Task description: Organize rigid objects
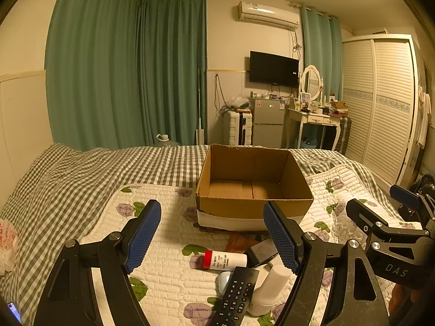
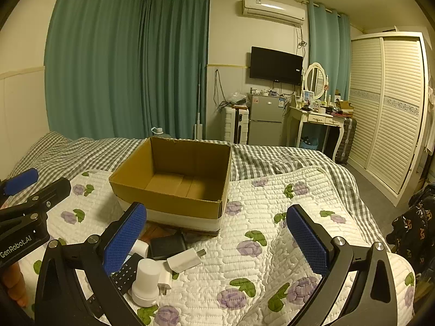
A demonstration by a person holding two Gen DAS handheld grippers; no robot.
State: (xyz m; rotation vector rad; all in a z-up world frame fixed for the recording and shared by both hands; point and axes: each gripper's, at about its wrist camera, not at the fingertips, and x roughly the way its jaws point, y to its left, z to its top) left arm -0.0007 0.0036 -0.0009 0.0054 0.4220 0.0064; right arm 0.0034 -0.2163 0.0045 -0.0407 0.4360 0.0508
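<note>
An open cardboard box (image 1: 254,206) stands empty on the quilted bed; it also shows in the right wrist view (image 2: 174,201). In front of it lies a pile: a black remote (image 1: 236,298), a white tube with a red band (image 1: 224,260), a white bottle (image 1: 269,288), a black block (image 1: 261,251). The right wrist view shows the white bottle (image 2: 146,281), a white charger plug (image 2: 185,262) and the black block (image 2: 168,246). My left gripper (image 1: 217,241) is open above the pile. My right gripper (image 2: 217,241) is open, to the right of the pile.
The flowered white quilt (image 2: 272,233) covers a checked bedspread (image 1: 68,179). A plastic bag (image 1: 6,244) lies at the bed's left edge. Beyond the bed stand a fridge (image 1: 267,121), a suitcase (image 1: 236,127), a dressing table (image 1: 315,119) and a wardrobe (image 1: 380,103).
</note>
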